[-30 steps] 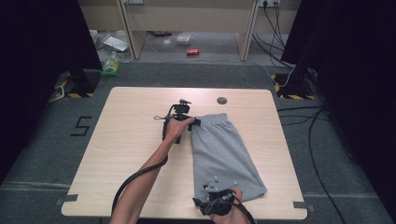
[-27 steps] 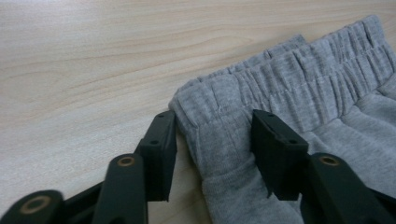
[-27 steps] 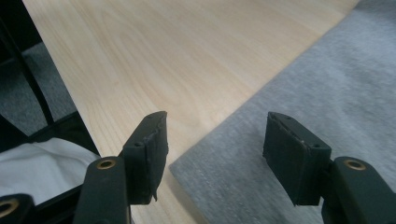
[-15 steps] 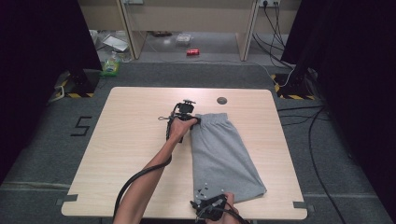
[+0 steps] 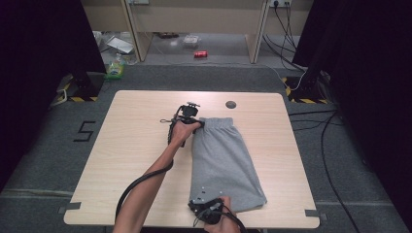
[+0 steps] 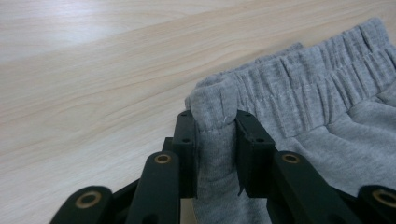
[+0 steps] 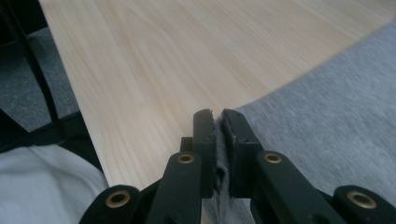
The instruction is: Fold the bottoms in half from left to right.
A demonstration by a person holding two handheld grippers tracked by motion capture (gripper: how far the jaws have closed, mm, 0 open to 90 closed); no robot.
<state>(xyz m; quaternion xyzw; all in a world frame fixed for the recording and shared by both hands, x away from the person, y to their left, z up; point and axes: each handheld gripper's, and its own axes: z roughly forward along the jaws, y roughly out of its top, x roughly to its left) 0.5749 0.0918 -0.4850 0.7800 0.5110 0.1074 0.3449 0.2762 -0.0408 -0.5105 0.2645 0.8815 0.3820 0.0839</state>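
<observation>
The pair of grey fleece shorts with a ribbed elastic waistband (image 5: 222, 160) lay flat on the right half of the table, waistband toward the far edge and leg hem toward me, folded lengthwise as far as I could judge. I had my left gripper (image 6: 215, 140) clamped on the near-left corner of the waistband, a pinch of ribbed cloth squeezed between the jaws, and my right gripper (image 7: 218, 122) clamped on the hem's left corner at the near edge, a thin fold of fleece showing between its nearly closed jaws. Holding both corners of the same long edge made sense to me: with each end pinned I could keep that side taut and straight, and I judged it the right grasp for lifting the edge over into a fold or dragging the garment square. In the high view my left gripper (image 5: 187, 116) sat out past mid-table on an outstretched forearm while the right one (image 5: 208, 209) stayed close by the front rim. The pale wood-grain laminate table (image 5: 136, 145) was otherwise bare apart from a round dark cable grommet (image 5: 231, 104) near its far edge. Around it was grey carpet with a taped figure like a five (image 5: 85, 131) on the left, black curtains at both sides, cables trailing on the right, and a red can (image 5: 200, 54) on the floor beyond.
</observation>
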